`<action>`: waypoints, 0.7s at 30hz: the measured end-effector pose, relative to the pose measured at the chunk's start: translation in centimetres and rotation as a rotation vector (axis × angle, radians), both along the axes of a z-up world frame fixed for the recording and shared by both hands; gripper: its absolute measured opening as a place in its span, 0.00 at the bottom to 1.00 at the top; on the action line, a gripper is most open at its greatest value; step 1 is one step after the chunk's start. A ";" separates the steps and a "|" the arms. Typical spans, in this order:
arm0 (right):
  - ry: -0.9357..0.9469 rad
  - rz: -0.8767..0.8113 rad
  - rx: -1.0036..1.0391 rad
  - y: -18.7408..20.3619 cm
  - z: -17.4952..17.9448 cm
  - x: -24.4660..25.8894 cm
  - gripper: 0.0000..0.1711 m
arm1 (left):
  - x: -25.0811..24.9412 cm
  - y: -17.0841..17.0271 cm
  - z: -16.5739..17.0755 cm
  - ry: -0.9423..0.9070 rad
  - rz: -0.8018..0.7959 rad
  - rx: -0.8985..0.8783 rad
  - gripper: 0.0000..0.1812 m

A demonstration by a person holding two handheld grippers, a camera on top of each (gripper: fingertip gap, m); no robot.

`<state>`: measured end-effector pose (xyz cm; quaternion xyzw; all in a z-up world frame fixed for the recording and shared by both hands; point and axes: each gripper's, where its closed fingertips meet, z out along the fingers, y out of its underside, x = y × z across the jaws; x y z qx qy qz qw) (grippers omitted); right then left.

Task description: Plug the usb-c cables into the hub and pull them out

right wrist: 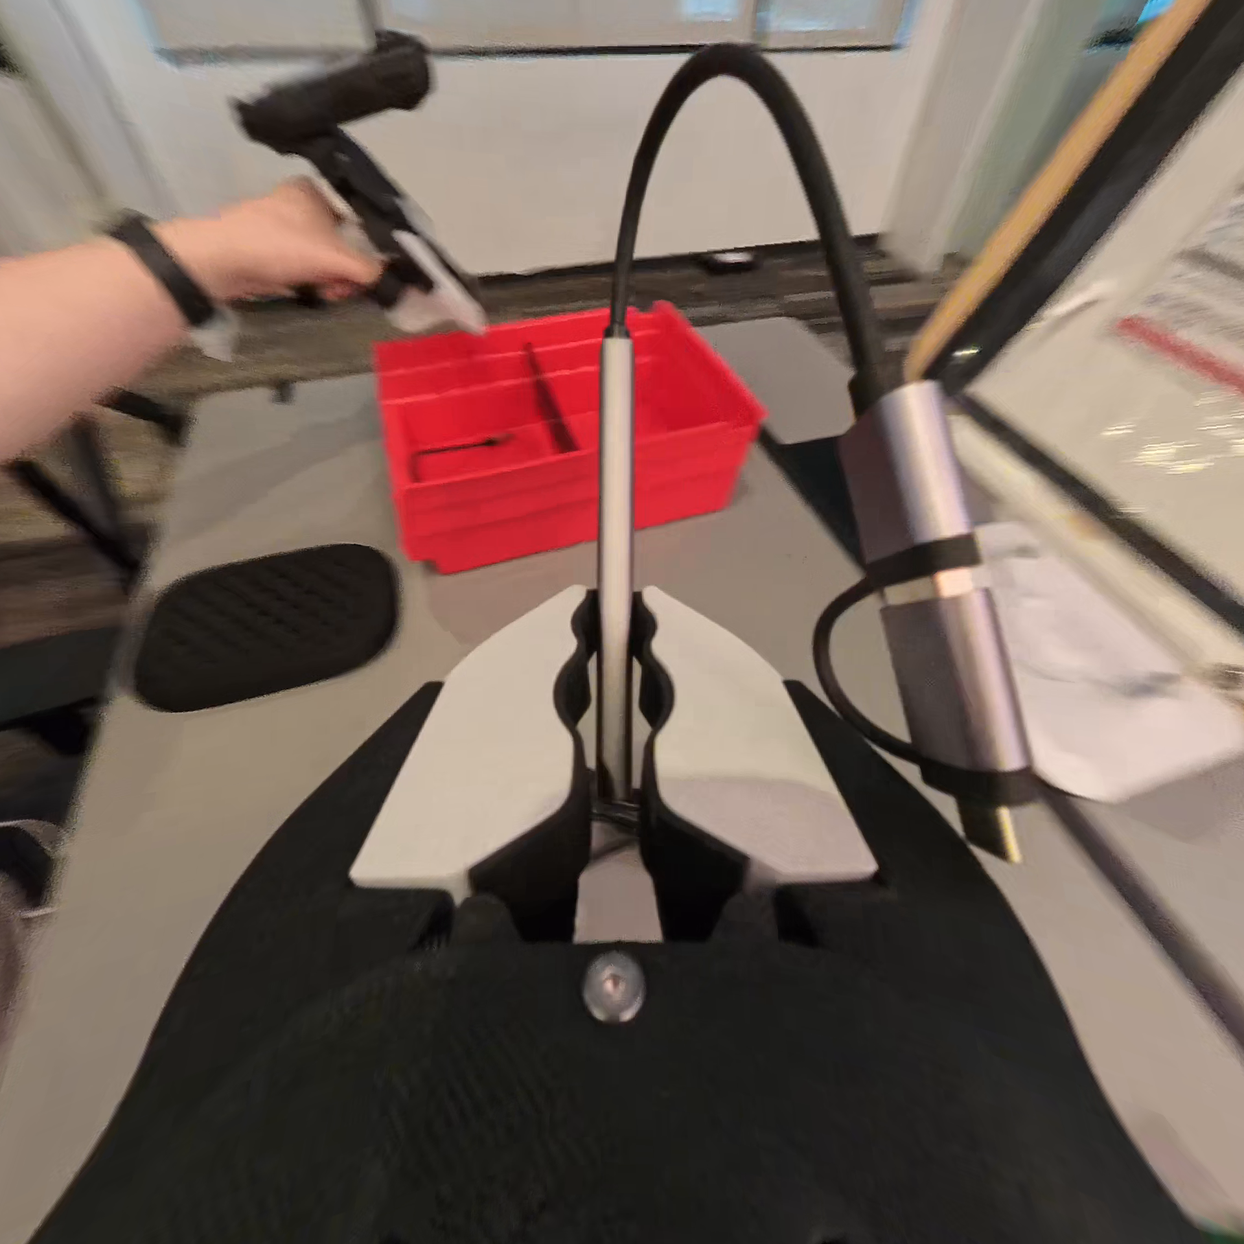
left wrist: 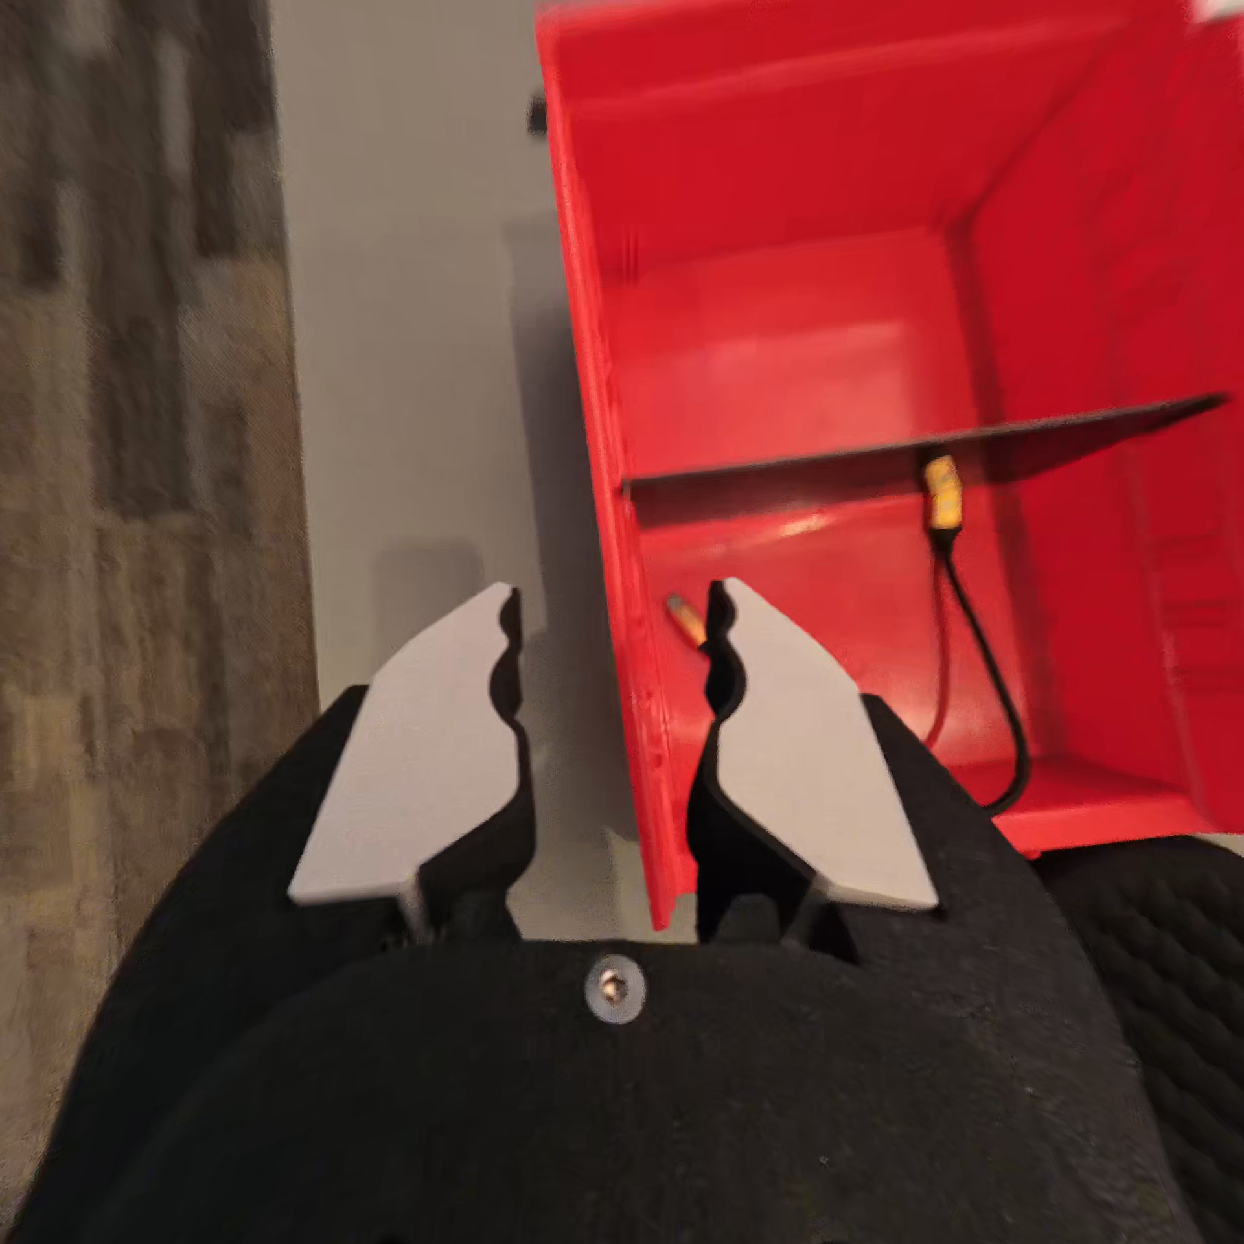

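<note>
Left wrist view: the left gripper hangs wide, empty, straddling the near wall of the red bin. Inside the bin, before its black divider, lies a black usb-c cable with yellow plugs. The bin sits on a grey table; left of it, mottled carpet.

Right wrist view: the right gripper clamps the slim silver hub, its black lead arching to a grey adapter. Beyond the hub stands the bin, with a black pad to its left.

A grey table fills the middle. The floor past its edge is brown and patchy. White walls stand far back, with windows up high.
</note>
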<state>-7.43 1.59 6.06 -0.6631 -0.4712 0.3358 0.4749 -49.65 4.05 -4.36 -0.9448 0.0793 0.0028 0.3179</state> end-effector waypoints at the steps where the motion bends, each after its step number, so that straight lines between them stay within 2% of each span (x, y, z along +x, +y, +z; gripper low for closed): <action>1: 0.044 0.069 -0.077 -0.9 -0.1 -0.7 0.06 | 0.7 0.4 1.8 0.003 -0.021 0.079 0.30; 3: 0.085 0.182 -0.214 -2.3 -0.6 -1.7 0.06 | 3.6 0.7 6.1 0.019 -0.110 0.262 0.29; 5: 0.082 0.256 -0.318 -3.1 -1.6 -2.5 0.06 | 8.8 -0.3 10.2 0.079 -0.280 0.442 0.29; 8: 0.076 0.339 -0.473 -4.2 -3.1 -3.6 0.06 | 18.2 -3.3 12.7 0.308 -0.590 0.630 0.28; 11: 0.034 0.406 -0.584 -5.2 -4.9 -4.5 0.06 | 26.4 -6.2 10.3 0.633 -0.925 0.654 0.28; 13: -0.014 0.447 -0.637 -5.9 -6.1 -4.6 0.06 | 30.1 -7.2 8.6 0.777 -1.070 0.650 0.28; 16: -0.082 0.472 -0.668 -6.5 -7.8 -4.7 0.06 | 33.8 -7.8 6.7 0.803 -1.235 0.617 0.25; 21: -0.146 0.535 -0.713 -7.5 -9.1 -4.4 0.06 | 35.0 -6.9 2.7 0.845 -1.386 0.461 0.21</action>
